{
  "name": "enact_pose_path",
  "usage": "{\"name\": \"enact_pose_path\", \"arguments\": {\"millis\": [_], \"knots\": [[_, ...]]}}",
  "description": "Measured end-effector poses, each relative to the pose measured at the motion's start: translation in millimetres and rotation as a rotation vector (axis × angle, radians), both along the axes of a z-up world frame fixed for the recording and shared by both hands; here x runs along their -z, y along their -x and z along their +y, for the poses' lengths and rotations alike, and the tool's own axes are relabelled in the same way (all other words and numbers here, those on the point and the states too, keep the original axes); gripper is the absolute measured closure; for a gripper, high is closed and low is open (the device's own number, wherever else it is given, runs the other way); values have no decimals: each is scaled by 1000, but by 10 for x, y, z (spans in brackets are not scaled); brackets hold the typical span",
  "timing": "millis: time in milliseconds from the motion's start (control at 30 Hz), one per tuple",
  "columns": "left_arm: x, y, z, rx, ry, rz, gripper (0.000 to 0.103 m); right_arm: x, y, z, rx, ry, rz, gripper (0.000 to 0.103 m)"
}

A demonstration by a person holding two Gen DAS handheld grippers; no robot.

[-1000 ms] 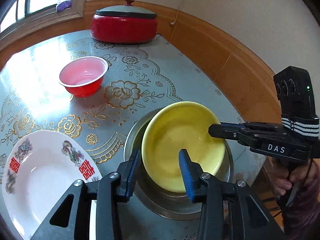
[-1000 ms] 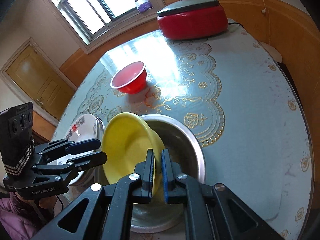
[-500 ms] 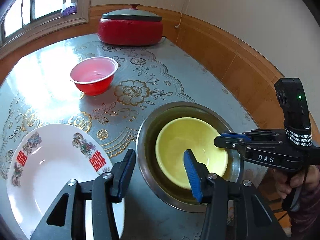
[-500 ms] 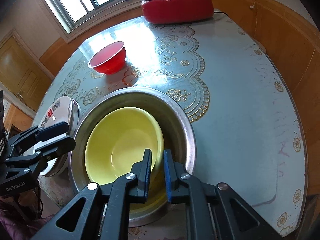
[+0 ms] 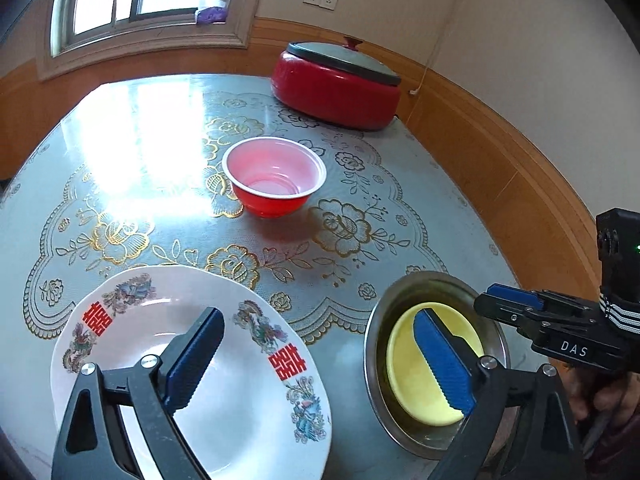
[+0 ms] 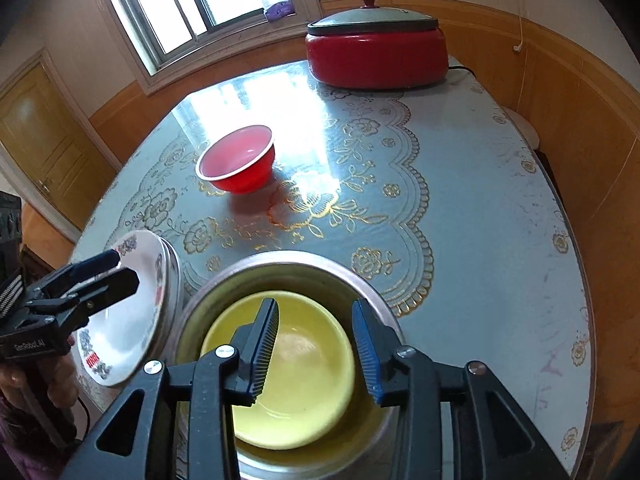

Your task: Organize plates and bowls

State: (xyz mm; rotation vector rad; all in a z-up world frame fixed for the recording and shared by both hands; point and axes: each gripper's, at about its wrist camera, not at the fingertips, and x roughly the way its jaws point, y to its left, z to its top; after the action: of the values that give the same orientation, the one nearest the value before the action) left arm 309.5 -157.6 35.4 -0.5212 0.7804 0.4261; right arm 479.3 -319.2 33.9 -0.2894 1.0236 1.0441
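Right gripper [image 6: 316, 350]: my fingers are wide apart, holding nothing, over the yellow bowl [image 6: 296, 376].
Left gripper [image 5: 316, 364]: wide apart, holding nothing.

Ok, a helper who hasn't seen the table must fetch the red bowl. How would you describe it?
Start at the big lidded red pot at the table's far edge. Nearer, alone on the gold-flowered cloth, stands the small red bowl. Unlike the yellow bowl, it sits in no steel basin, and it is pink inside.

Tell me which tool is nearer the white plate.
Left. The left tool hangs open directly above the white plate, one finger over its well. The right tool, also open, sits over the yellow bowl in the steel basin beside the plate.
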Motion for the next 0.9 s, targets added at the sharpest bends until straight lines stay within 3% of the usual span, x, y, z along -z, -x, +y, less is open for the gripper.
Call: {"name": "enact_pose_path", "arguments": {"millis": [200, 433, 500, 567, 800, 900], "knots": [[-5, -12, 339, -82, 10, 9, 8, -69, -49, 420, -49, -77, 82, 62], [174, -93, 784, -148, 159, 35, 20, -70, -210, 923, -30, -193, 122, 62], [198, -133, 867, -172, 155, 48, 33, 0, -270, 1082, -30, -193, 162, 67], [223, -179, 940, -185, 164, 50, 35, 89, -358, 1228, -12, -181, 213, 76], [234, -425, 1184, -195, 191, 46, 36, 255, -528, 1604, 47, -170, 297, 77], [283, -585, 1333, -191, 235, 54, 47, 344, -630, 1706, 95, -123, 302, 77]]}}
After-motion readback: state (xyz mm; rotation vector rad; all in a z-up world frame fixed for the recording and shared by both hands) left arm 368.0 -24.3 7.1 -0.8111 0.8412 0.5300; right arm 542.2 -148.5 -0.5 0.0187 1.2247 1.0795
